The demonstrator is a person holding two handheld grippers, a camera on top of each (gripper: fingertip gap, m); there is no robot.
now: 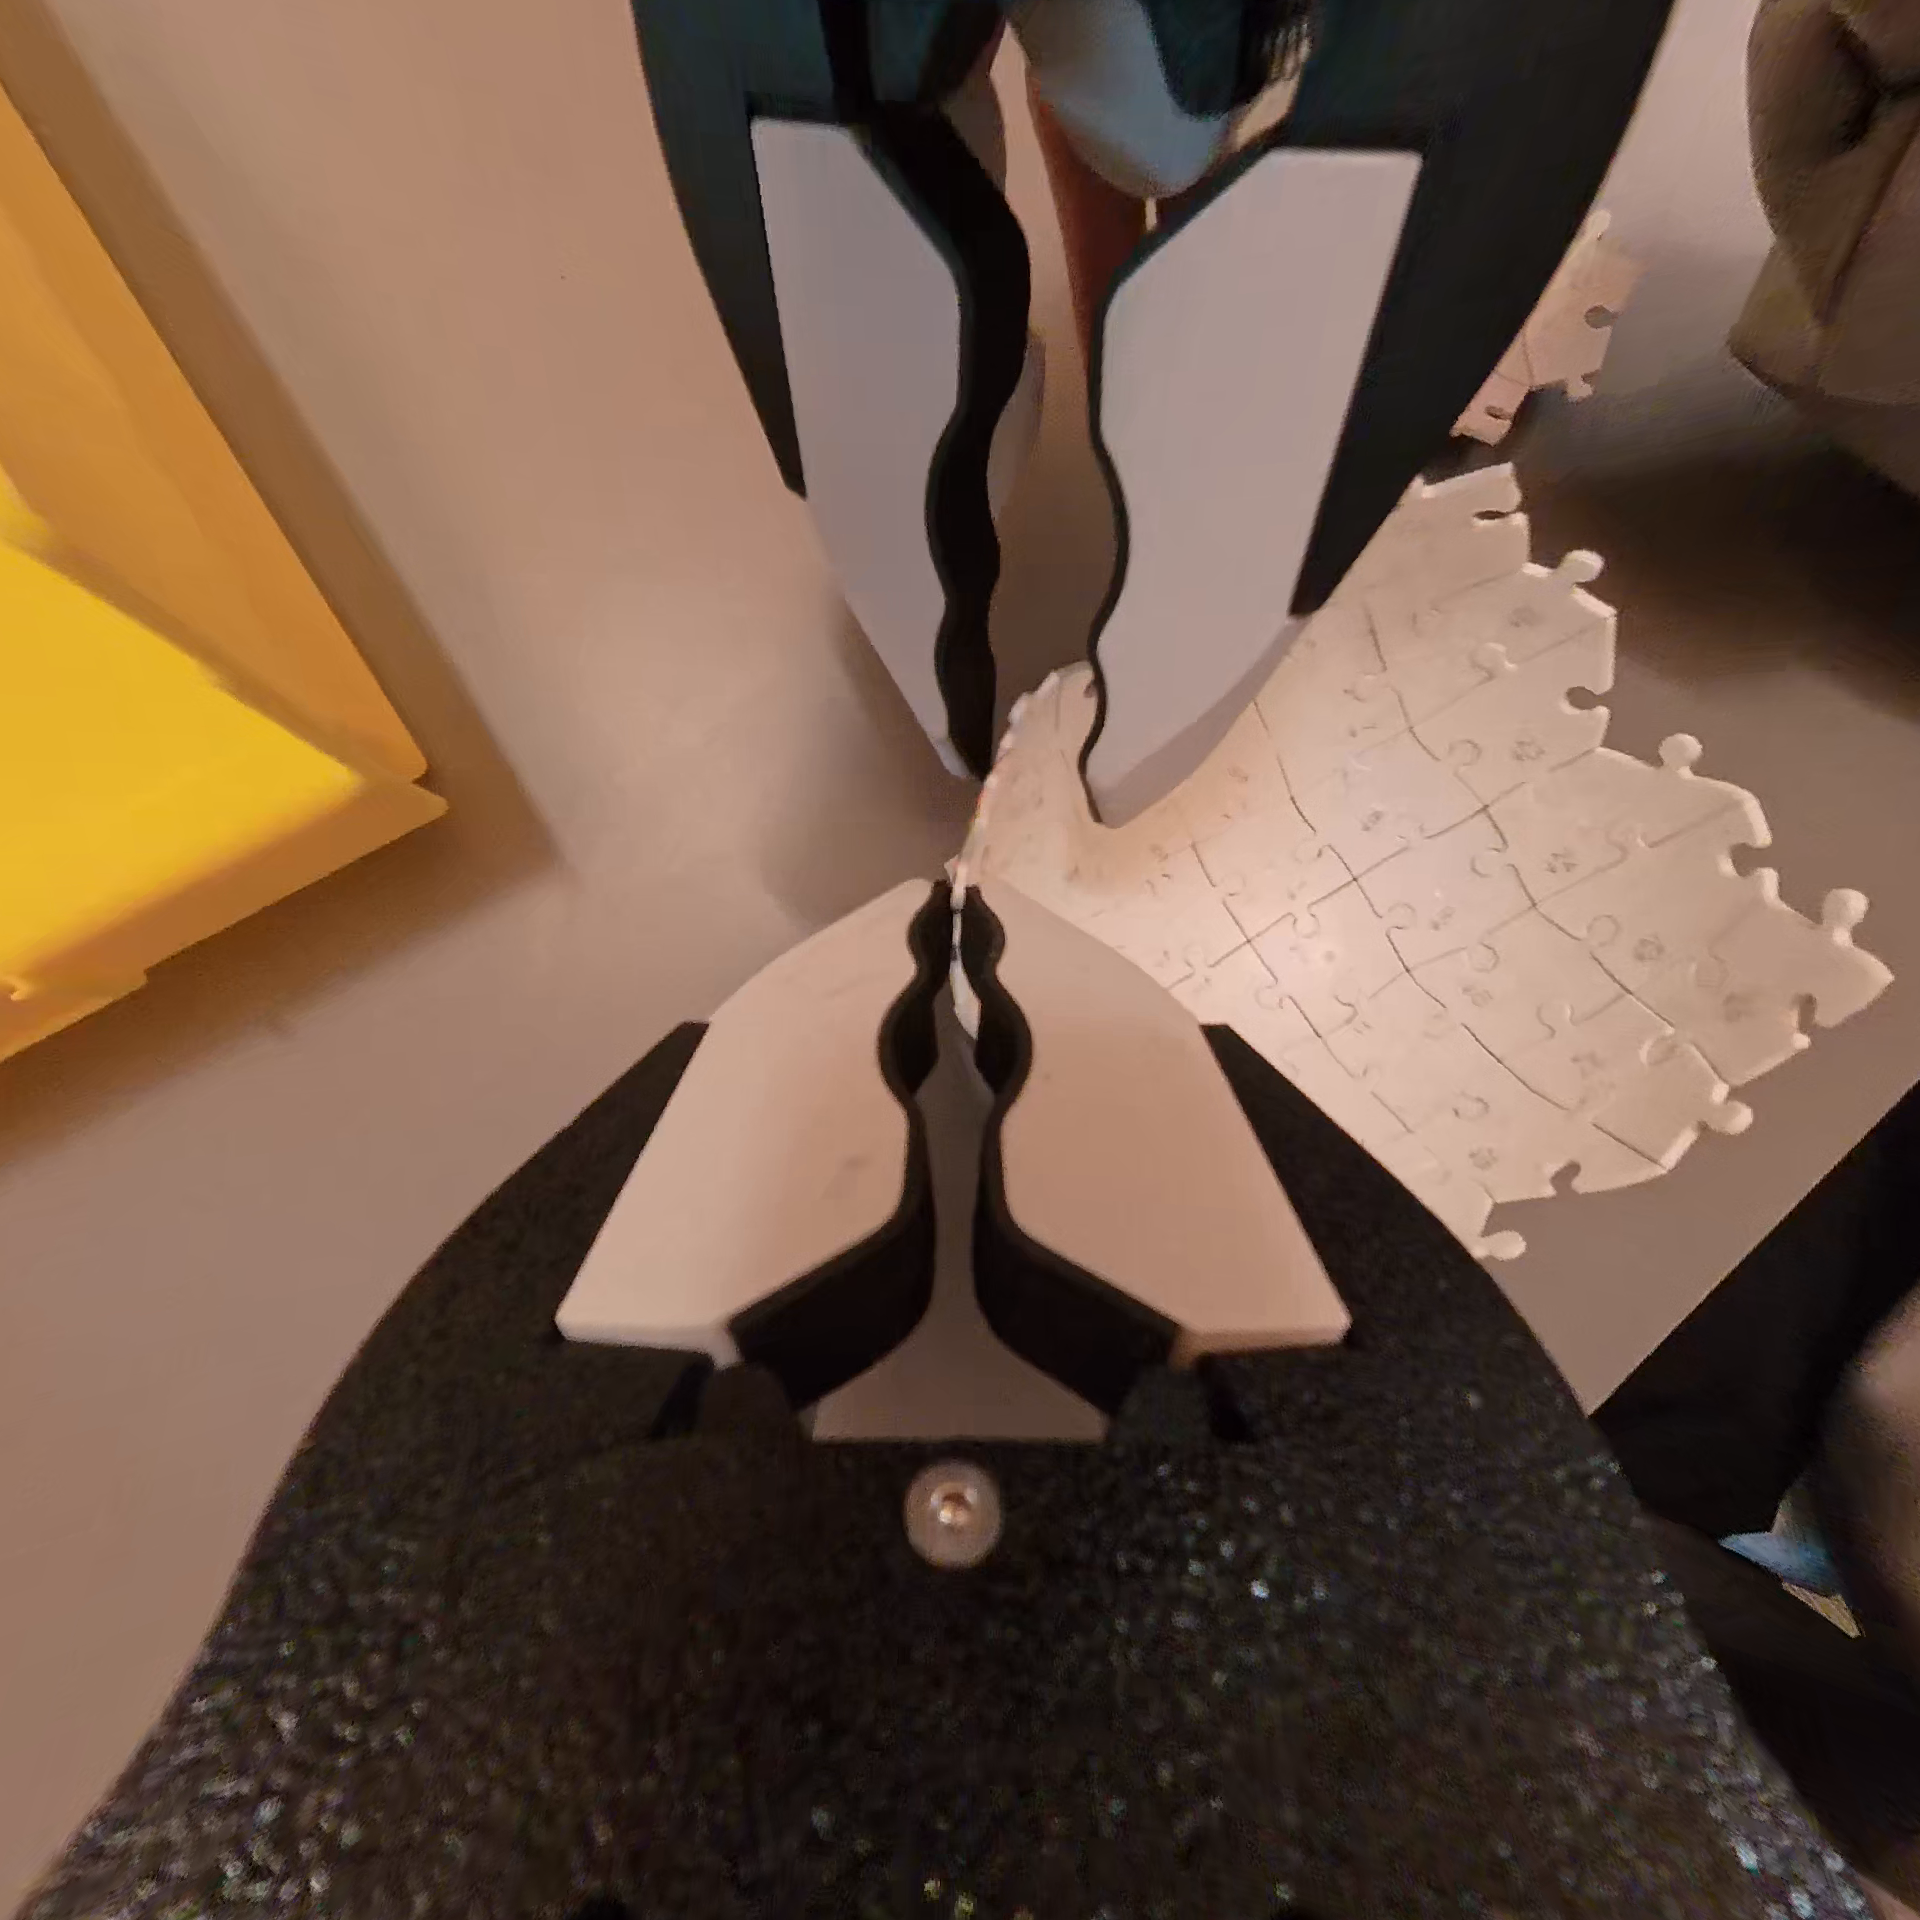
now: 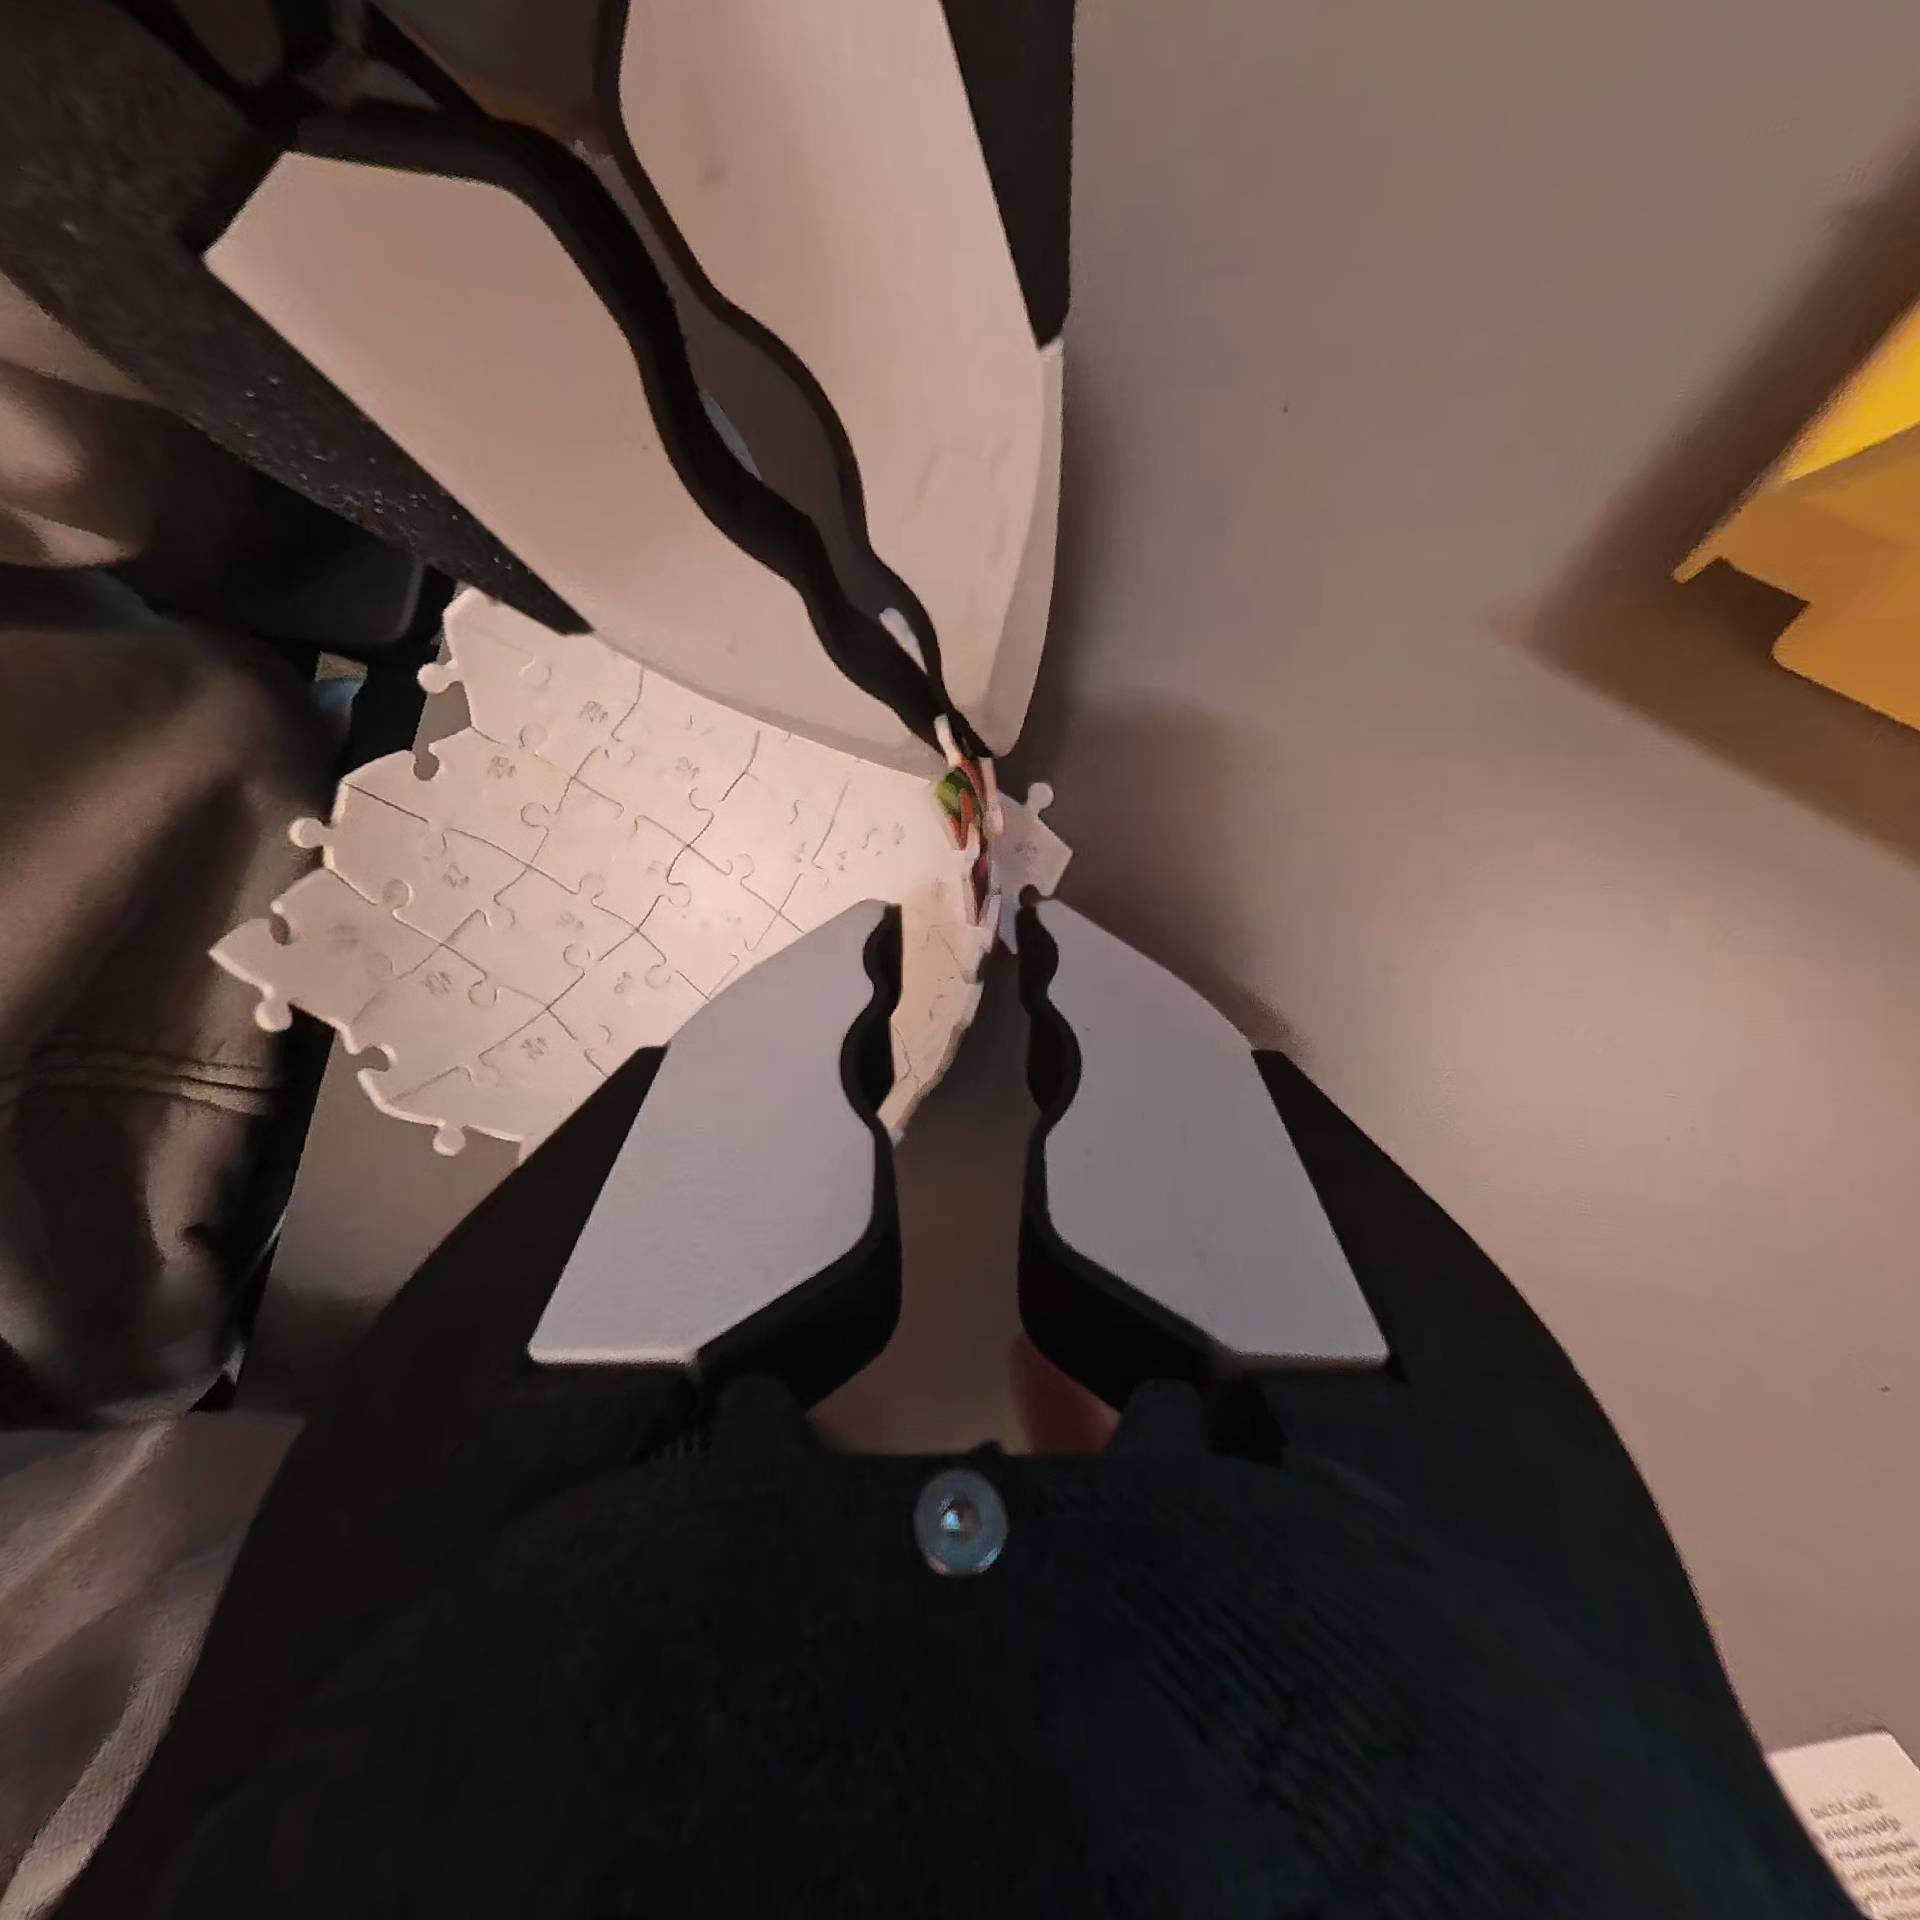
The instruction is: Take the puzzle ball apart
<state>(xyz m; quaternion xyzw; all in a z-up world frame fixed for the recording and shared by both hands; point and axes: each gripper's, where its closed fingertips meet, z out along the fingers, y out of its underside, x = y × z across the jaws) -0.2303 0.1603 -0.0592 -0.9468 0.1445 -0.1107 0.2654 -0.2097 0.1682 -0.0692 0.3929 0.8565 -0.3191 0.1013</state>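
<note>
We hold the left tool [image 1: 958, 894] pinched tight on the rim of a curved white shell of the puzzle ball [image 1: 1455, 935], its two fingers nearly meeting with only the thin edge of the pieces between them. Facing it from above in the left wrist view, our right tool [image 1: 1029, 790] comes in from the opposite side and straddles the same rim just beside the left tool's tips. In the right wrist view the right tool [image 2: 961, 914] has its fingers a little apart, the shell's edge passing between them; we cannot tell whether they press on it or merely bracket it.

The shell is a sheet of interlocked pieces, its pale inner side turned toward both cameras, with knobs and notches along its free border. It hangs in the air above the grey desk [image 1: 540, 520], held by its edge. A sliver of the printed, coloured outer face [image 2: 964, 805] shows at the rim between the tools.

A smaller loose cluster of pieces [image 1: 1548, 322] lies on the desk, well apart. A yellow box [image 1: 156, 727] sits on the desk, off to the side.
</note>
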